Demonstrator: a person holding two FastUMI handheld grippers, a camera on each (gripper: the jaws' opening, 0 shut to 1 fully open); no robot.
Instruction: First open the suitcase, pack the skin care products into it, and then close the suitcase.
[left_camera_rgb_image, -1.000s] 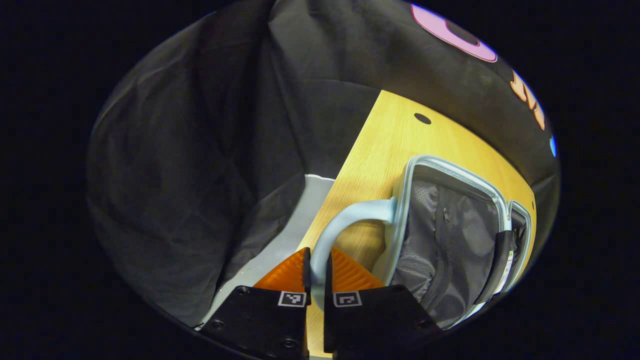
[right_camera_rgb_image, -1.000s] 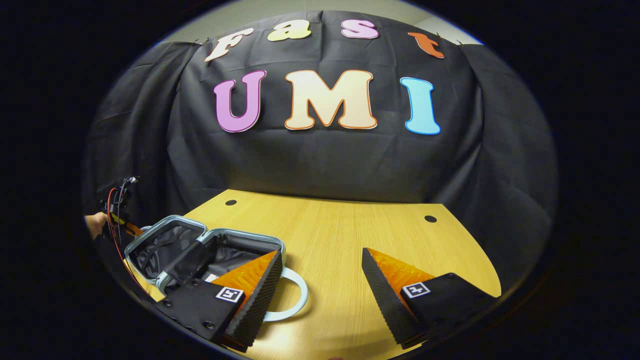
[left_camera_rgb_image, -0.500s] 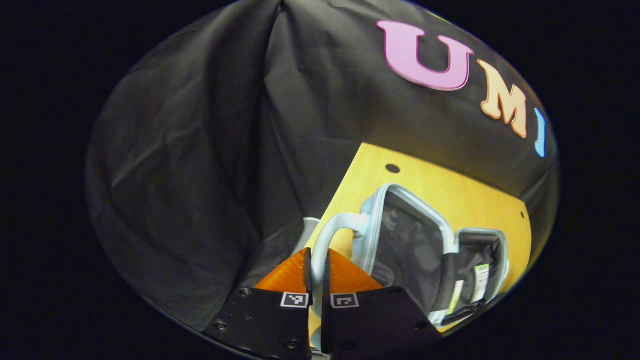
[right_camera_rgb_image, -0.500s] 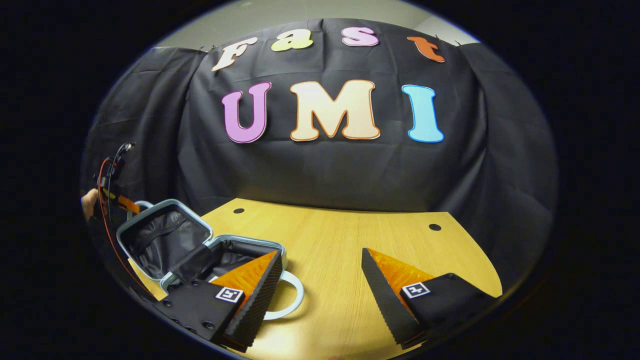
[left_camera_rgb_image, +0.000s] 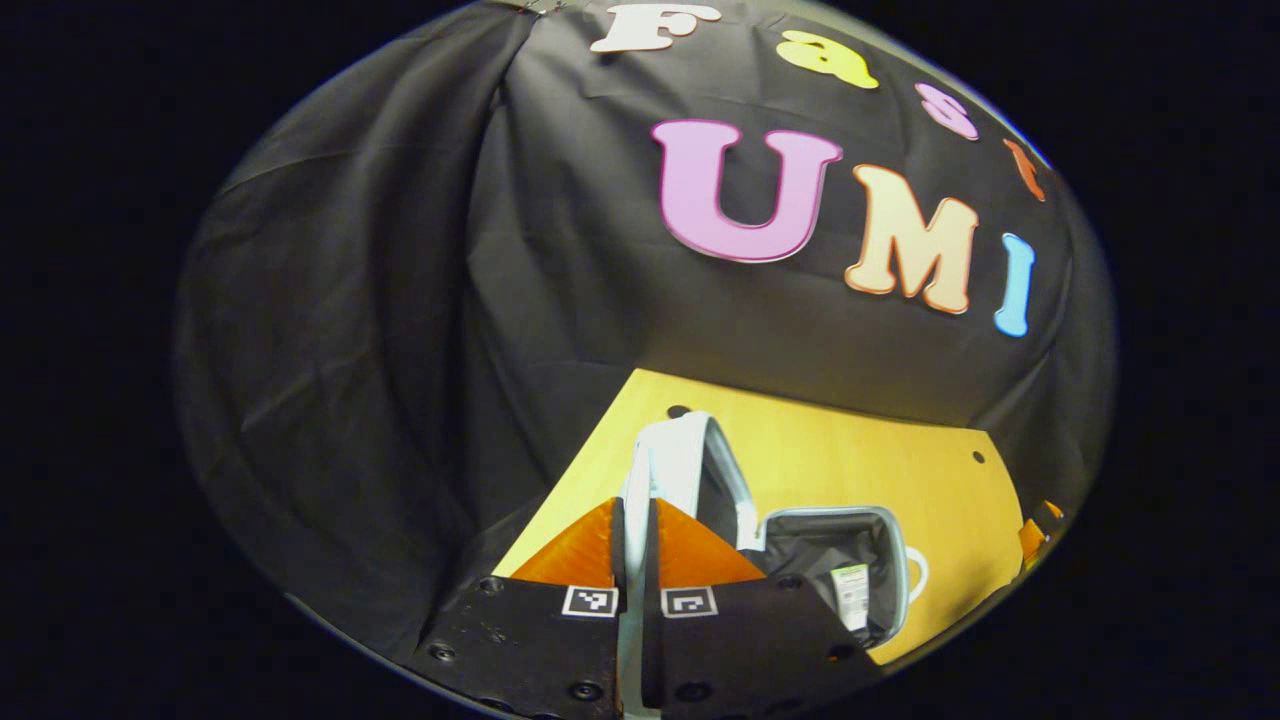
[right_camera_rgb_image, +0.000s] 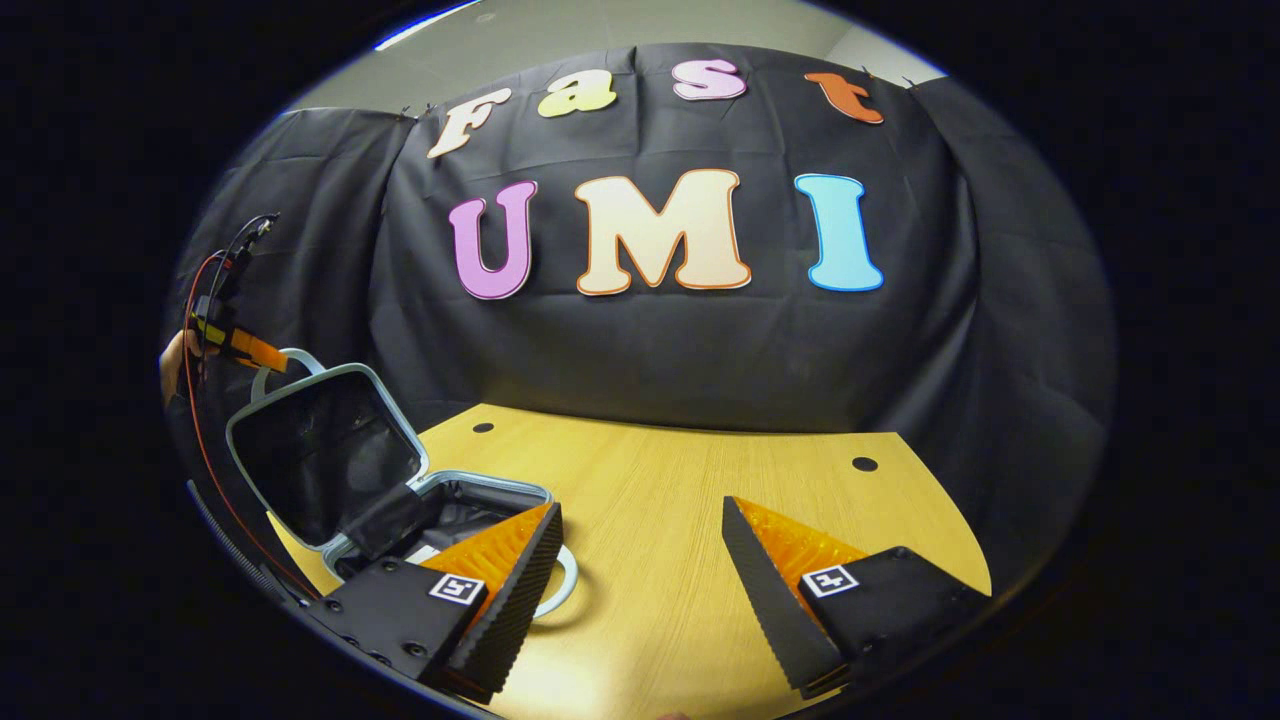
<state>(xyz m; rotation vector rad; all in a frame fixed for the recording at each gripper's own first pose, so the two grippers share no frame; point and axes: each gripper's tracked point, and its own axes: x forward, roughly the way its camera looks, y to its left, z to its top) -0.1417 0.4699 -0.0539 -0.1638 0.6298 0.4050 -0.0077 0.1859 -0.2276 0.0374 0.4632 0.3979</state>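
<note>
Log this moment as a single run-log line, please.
phase: closing suitcase | left gripper: shut on lid handle | lid: about upright | right gripper: open, above table

Suitcase (right_camera_rgb_image: 400, 500) sat on the surface (right_camera_rgb_image: 700, 480), ahead-left of the right tool (right_camera_rgb_image: 640, 580). Its lid (right_camera_rgb_image: 320, 450) stood raised behind the base. Left tool (left_camera_rgb_image: 636, 540) gripped the lid's handle (left_camera_rgb_image: 640, 480); the base lay to its right.
</note>
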